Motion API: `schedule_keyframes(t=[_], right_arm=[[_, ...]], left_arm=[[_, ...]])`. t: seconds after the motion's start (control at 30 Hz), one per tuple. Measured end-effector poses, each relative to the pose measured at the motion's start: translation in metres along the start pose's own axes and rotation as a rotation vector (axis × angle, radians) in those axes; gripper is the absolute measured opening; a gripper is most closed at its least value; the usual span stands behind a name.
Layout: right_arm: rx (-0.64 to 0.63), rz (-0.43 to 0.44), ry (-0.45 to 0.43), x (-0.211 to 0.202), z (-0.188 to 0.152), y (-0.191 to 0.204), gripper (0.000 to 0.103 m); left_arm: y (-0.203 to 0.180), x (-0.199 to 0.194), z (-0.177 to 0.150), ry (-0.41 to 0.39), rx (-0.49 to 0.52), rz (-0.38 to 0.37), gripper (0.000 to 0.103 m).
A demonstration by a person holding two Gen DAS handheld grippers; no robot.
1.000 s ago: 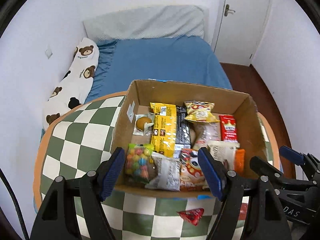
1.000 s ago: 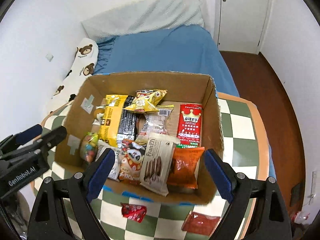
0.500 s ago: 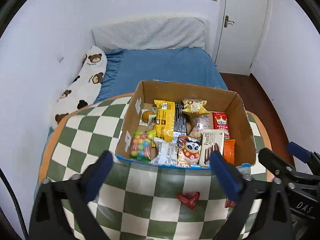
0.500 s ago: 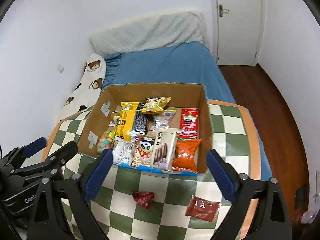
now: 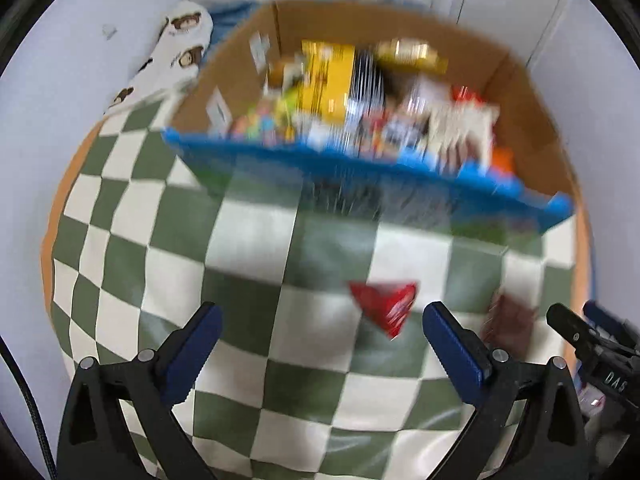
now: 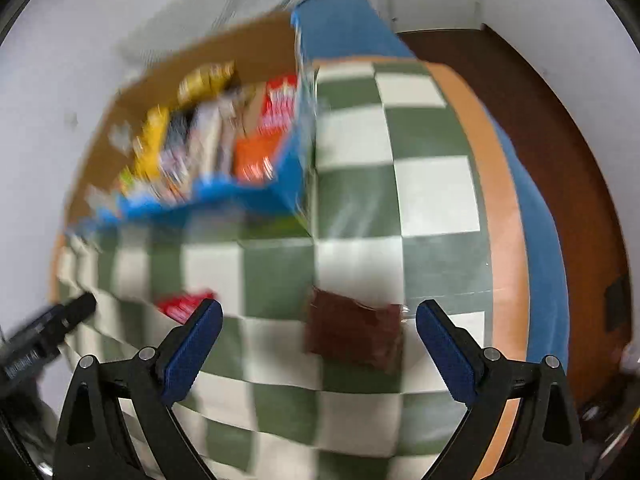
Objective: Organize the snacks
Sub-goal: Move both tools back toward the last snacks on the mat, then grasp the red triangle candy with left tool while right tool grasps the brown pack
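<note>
left wrist view: left gripper point(image 5: 320, 344) spread wide and empty over the checked table point(image 5: 240, 384), red packet point(image 5: 386, 304) lying loose just ahead between its fingers, box point(image 5: 516, 104) of snacks beyond. right wrist view: right gripper point(image 6: 318, 342) likewise spread and empty, brown packet point(image 6: 354, 332) flat between its fingers. risk: both views blur, so a hasty close may skid off a thin flat packet or push it toward the table edge; the grippers, working close together, may also knock each other.

Desk point(image 5: 248, 240) covered in green-and-white checks with an orange border; bear-print pillow point(image 5: 172, 48) at its far left; blue bed point(image 6: 344, 28) beyond; brown wooden floor point(image 6: 560, 128); white walls.
</note>
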State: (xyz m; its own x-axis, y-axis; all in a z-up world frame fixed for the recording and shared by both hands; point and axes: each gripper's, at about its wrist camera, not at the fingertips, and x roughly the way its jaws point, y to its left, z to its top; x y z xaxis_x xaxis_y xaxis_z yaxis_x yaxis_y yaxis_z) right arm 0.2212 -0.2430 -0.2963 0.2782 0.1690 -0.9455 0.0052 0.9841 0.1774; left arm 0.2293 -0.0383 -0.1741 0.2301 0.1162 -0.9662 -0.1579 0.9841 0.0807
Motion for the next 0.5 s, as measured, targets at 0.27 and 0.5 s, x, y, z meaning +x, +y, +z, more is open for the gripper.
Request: schedule_keyframes(t=[0.27, 0.5], right_arm=[[-0.505, -0.205, 0.18, 0.07, -0.027, 0.029, 0.097], [-0.622, -0.21, 0.288, 0.118, -0.032, 0.035, 0.083]], left_arm=[[0.0, 0.044, -0.019, 0.098, 0.0, 0.03, 0.103], [-0.002, 0.056, -0.027, 0.13, 0.001, 0.008, 0.103]])
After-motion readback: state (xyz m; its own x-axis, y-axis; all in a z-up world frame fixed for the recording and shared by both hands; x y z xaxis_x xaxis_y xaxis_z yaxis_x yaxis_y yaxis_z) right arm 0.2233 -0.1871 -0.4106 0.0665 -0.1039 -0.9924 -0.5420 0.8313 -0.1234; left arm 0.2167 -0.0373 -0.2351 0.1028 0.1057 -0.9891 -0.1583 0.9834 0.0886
